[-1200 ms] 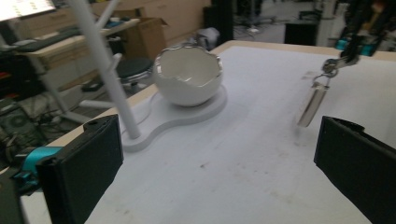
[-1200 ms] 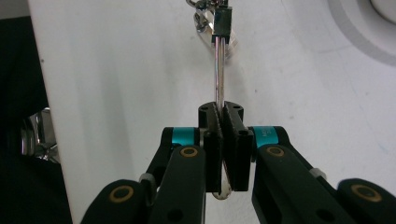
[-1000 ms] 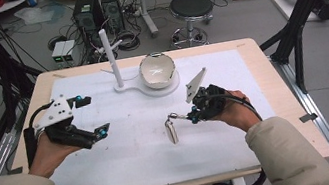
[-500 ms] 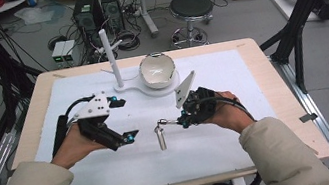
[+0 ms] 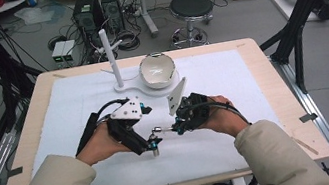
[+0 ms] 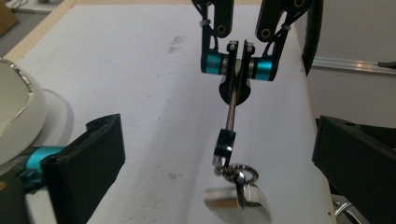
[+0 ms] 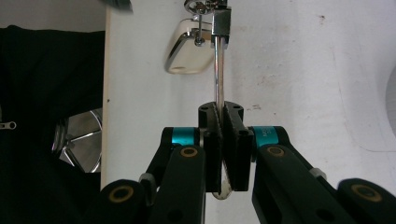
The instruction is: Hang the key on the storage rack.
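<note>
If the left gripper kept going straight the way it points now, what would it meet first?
Most likely the metal tag dangling from the keychain rod that the right gripper holds; it hangs between the open left gripper's jaws, though depth is unclear.

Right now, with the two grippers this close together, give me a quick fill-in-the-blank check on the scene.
1. The right gripper is ____ on the metal rod.
2. A shiny tag hangs from the rod's far end by a ____.
3. The left gripper has its fingers ____, one on either side of the tag.
4. The bowl sits on a ____ stand.

Missing words: shut; ring; open; white
</note>
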